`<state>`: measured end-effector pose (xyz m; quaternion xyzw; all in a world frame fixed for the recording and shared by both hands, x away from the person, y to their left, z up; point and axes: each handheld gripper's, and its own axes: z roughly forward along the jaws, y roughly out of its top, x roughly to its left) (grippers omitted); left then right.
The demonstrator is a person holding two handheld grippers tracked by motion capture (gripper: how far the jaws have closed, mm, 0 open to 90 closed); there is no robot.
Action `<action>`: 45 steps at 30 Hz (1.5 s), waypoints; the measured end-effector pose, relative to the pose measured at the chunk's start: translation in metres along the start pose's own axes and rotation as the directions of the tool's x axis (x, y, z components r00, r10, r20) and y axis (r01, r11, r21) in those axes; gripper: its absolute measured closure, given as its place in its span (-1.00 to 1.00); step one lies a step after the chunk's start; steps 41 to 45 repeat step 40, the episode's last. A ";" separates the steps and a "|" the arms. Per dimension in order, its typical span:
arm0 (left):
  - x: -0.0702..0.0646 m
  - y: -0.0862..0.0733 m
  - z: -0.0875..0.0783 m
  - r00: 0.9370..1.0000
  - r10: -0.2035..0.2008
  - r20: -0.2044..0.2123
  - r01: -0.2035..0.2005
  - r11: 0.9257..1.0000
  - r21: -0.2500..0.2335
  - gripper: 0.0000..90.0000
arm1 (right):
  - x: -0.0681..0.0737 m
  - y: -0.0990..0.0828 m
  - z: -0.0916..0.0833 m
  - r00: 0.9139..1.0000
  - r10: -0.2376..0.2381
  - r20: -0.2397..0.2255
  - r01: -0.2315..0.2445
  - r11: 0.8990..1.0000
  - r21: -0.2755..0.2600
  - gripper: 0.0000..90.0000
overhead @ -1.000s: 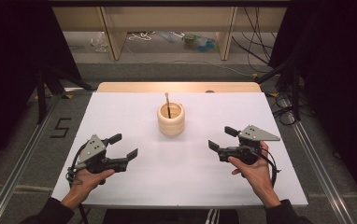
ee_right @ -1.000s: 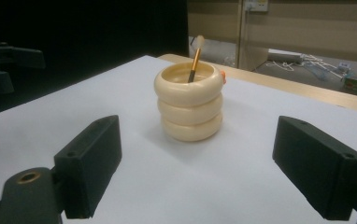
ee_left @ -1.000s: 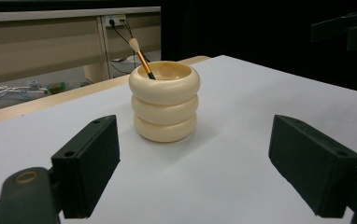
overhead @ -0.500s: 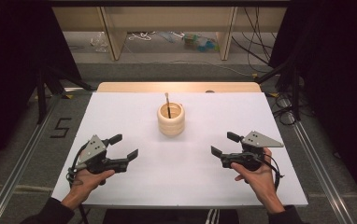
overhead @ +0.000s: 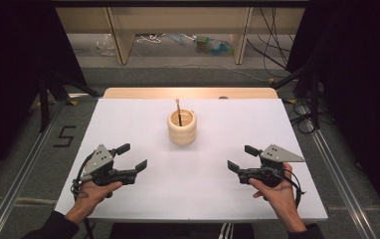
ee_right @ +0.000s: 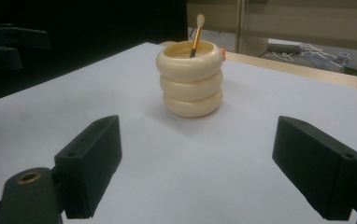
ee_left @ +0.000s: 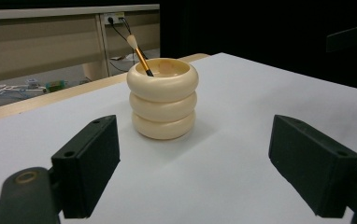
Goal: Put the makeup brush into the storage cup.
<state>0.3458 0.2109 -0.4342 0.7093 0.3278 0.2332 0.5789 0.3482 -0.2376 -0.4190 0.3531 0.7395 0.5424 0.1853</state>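
Rightward and nearer the person, the right gripper (overhead: 239,158) has drifted, both grippers' jaws spread empty, while the brush (overhead: 178,110) stands seemingly near-upright, bristles up, in the cup (overhead: 182,130).

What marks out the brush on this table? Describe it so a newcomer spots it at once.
Start at the white table; near the middle of its far half stands a cream holder shaped like three stacked rings. The brush leans inside it, a thin orange handle with a pale tip poking above the rim.
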 end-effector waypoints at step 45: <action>-0.001 0.000 0.000 1.000 -0.002 0.006 0.002 1.000 0.001 -0.64 | 0.002 -0.005 -0.002 1.000 0.011 -0.009 -0.011 0.999 -0.031 -0.64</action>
